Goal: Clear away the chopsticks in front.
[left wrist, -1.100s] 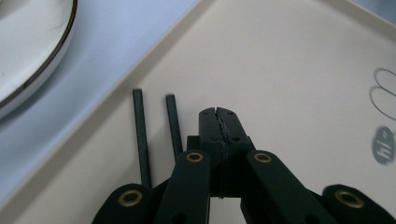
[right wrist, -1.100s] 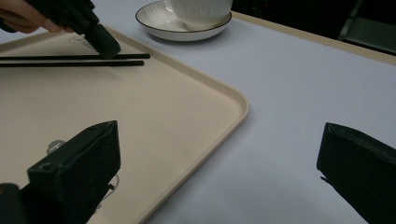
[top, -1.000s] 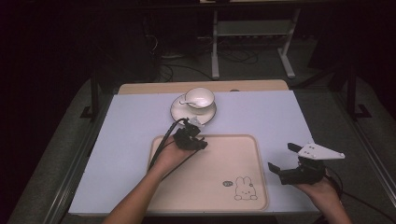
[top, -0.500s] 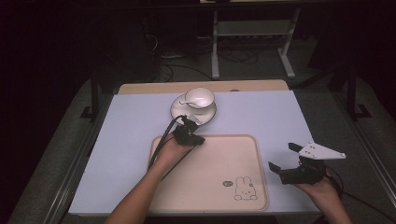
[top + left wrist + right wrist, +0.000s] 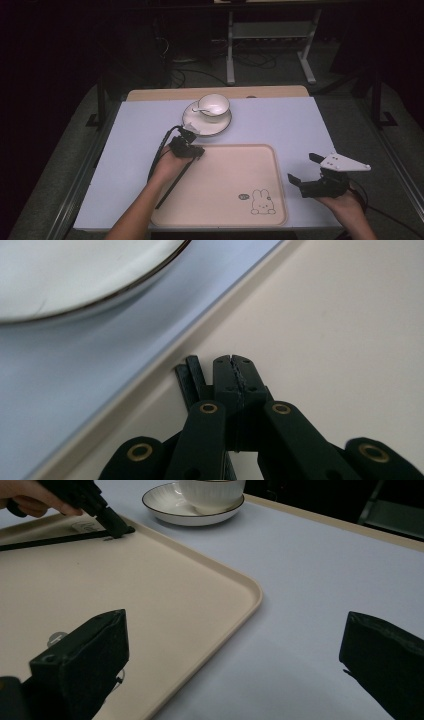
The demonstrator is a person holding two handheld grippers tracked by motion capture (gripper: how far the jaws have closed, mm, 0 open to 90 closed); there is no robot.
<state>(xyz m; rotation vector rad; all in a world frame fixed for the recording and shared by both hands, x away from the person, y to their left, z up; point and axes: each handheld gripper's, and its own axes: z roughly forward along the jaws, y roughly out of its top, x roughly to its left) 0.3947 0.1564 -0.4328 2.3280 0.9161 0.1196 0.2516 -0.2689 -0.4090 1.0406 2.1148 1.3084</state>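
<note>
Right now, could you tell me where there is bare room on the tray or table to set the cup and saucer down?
Most of the beige plastic tray is bare, between the shut left gripper at its far left corner and the rabbit print. The pale blue table right of the white saucer is free too.

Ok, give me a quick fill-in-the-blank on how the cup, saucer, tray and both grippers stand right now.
1. The cup stands on the ____.
2. The left gripper has its fingers ____, tips over the tray's far-left corner.
3. The right gripper has its fingers ____, beside the tray's right edge.
4. The spoon lies in the saucer, ____ the cup.

Missing words: saucer; shut; open; beside
</note>
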